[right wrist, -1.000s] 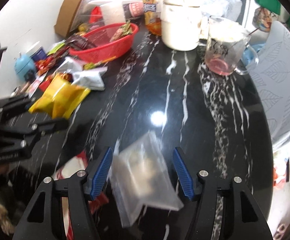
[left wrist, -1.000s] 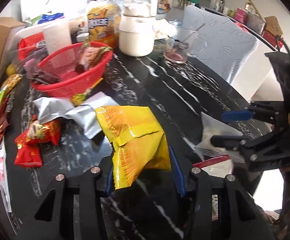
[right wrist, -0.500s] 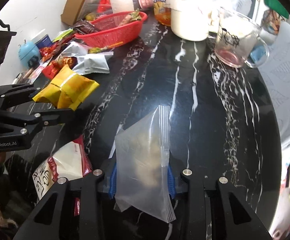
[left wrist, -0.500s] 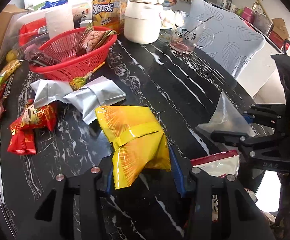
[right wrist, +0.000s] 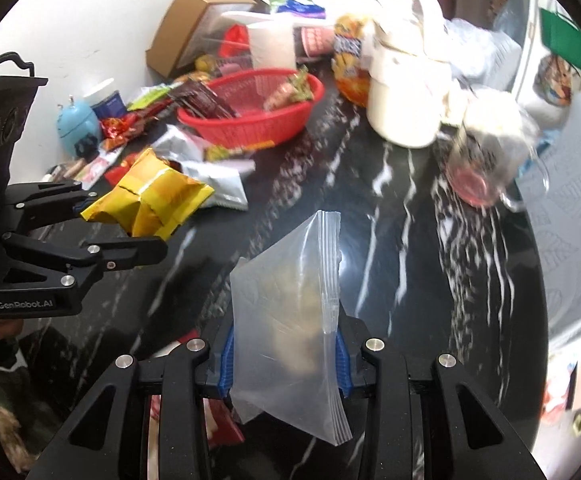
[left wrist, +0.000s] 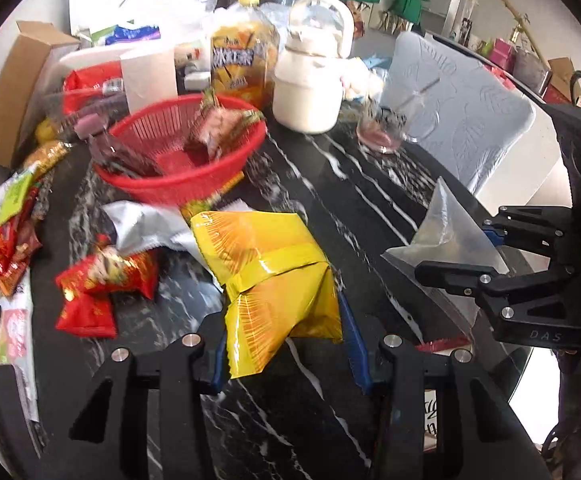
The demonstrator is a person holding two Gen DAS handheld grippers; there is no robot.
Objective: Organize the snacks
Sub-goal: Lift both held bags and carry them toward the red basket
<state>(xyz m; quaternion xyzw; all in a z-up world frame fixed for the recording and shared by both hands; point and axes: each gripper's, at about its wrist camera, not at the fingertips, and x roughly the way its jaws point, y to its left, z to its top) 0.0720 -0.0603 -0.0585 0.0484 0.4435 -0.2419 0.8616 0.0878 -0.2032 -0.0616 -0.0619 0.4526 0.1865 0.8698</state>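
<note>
My left gripper is shut on a yellow snack packet and holds it above the black marble table. The packet also shows in the right wrist view. My right gripper is shut on a clear zip bag with something pale inside, lifted off the table; the bag shows at the right in the left wrist view. A red basket holding a few snack packets stands beyond the yellow packet. Silver and red packets lie in front of the basket.
A white kettle, an orange drink bottle and a glass mug stand behind the basket. A cardboard box and several loose packets sit at the left. A red-and-white packet lies under my right gripper.
My right gripper closed on the clear zip bag and lifted it off the table. Both grippers rose, and the left one moved toward the basket with the yellow packet.
</note>
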